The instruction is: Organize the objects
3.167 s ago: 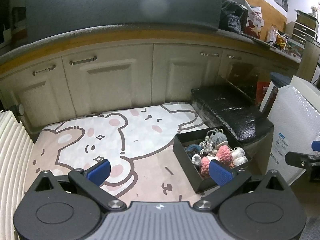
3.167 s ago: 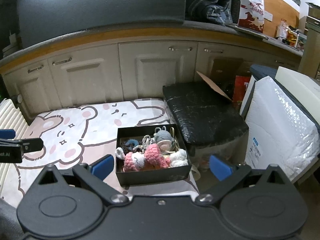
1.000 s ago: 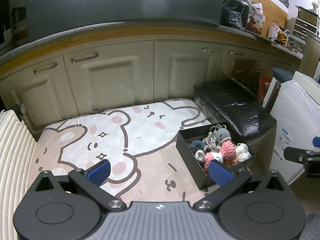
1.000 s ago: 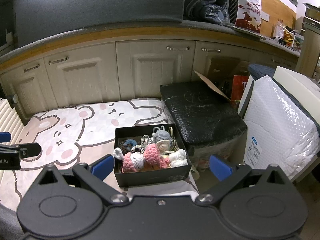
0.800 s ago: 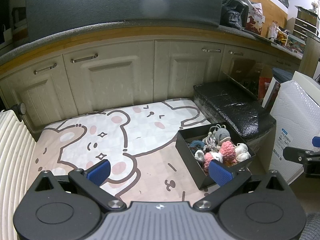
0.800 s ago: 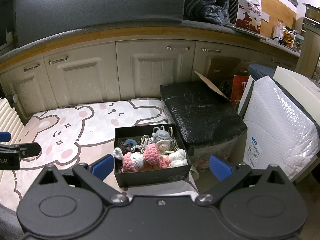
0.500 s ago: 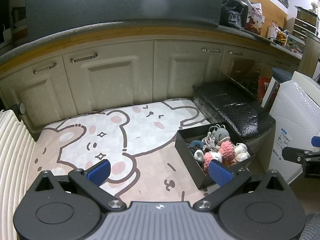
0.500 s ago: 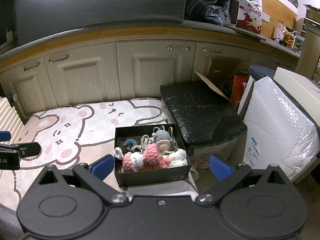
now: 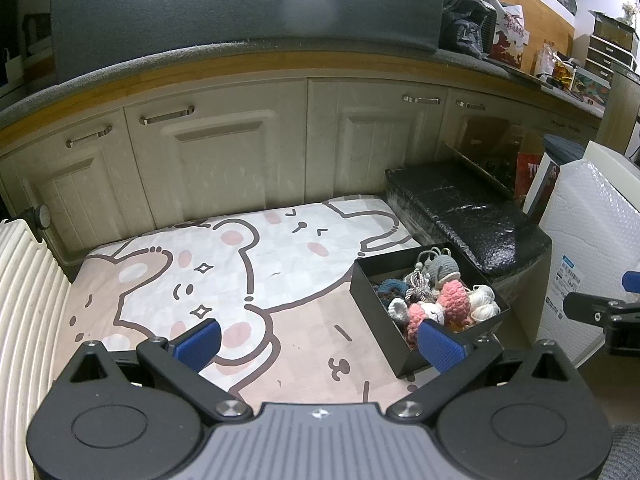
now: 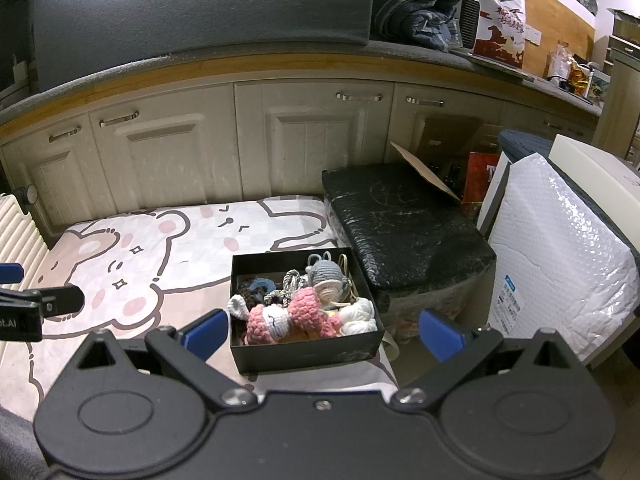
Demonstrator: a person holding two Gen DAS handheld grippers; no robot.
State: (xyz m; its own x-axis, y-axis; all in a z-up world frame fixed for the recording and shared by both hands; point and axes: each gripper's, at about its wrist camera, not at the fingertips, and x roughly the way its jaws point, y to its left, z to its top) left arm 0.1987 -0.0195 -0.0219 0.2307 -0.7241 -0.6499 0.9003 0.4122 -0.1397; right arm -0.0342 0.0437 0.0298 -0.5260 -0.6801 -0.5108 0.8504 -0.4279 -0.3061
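Through the left wrist view, we held our left gripper (image 9: 318, 342), jaws apart and empty, above the bear-print mat (image 9: 240, 264). Through the right, our right gripper (image 10: 324, 330) hovered likewise, jaws apart, framing the black box (image 10: 304, 344) heaped with crocheted toys (image 10: 288, 316).

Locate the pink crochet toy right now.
The pink toy lies in the black box at the mat's right edge, near the box's front wall, a grey doll behind it and white yarn to its right.
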